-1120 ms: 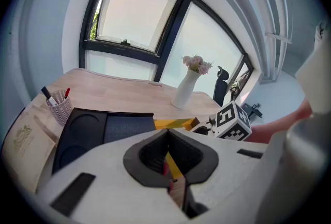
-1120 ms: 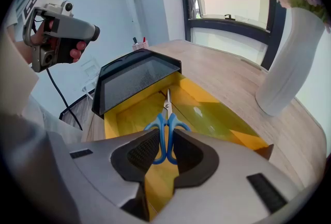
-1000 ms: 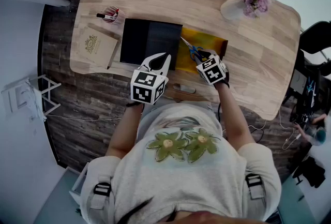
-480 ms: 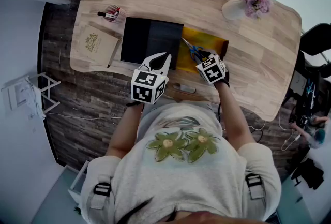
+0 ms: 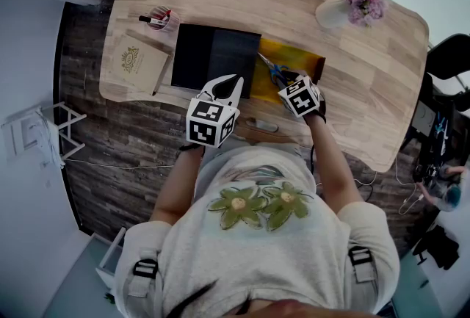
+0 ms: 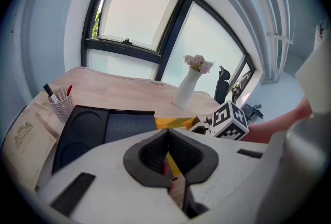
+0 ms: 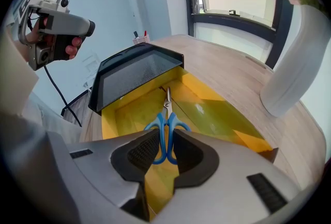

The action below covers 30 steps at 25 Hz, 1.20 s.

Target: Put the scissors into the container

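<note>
Right gripper point(image 7: 165, 137) is clamped narrow on the scissors point(image 7: 167, 117). We see the blue loops pinched between its pads and the blades pointing straight ahead of the fingers. Under and ahead of those fingers lies the yellow container point(image 7: 222, 114), and the scissors are over its floor. We cannot tell whether the blade tips touch it. Just left of the fingers, a black tray point(image 7: 137, 70) sits right beside the container's side wall. Off to the fingers' right, a white vase point(image 7: 295, 62) stands on the table point(image 7: 232, 68), apart from the container. The left gripper point(image 6: 166, 132) hangs at the near table edge, fingers closed tip to tip and holding nothing. Ahead of them is the tray, with a pen cup point(image 6: 61, 104) beyond it to the left. A notebook point(image 5: 134, 63) lies left of the tray.
</note>
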Each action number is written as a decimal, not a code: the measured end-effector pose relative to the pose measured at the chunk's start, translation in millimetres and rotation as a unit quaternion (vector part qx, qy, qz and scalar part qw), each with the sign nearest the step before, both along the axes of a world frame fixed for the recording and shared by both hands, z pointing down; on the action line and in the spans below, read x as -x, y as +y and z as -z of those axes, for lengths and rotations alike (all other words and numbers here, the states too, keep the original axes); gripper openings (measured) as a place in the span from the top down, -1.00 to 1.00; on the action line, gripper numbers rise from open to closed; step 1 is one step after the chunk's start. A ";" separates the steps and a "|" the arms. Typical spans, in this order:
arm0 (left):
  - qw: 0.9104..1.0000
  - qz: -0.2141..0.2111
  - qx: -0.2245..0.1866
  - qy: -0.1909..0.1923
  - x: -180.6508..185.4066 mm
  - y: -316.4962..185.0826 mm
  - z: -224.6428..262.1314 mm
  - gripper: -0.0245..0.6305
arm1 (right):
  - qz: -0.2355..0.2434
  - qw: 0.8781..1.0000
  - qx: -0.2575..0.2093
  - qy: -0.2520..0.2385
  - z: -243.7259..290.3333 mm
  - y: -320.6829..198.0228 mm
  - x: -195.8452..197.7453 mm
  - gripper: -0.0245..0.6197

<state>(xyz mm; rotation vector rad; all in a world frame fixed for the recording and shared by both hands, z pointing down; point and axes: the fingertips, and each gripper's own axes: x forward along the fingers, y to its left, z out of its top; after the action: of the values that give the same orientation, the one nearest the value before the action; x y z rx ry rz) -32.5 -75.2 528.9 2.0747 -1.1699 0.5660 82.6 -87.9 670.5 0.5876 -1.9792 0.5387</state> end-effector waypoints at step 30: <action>1.000 0.007 0.007 -0.002 4.2 2.2 -4.1 0.90 | 0.009 0.999 0.030 0.024 -15.4 4.1 -0.5 0.66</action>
<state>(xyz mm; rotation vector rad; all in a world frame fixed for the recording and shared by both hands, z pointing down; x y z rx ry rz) -36.7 -73.1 533.1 2.0526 -1.1788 0.5707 83.1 -83.8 685.9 0.5402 -1.9152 0.5669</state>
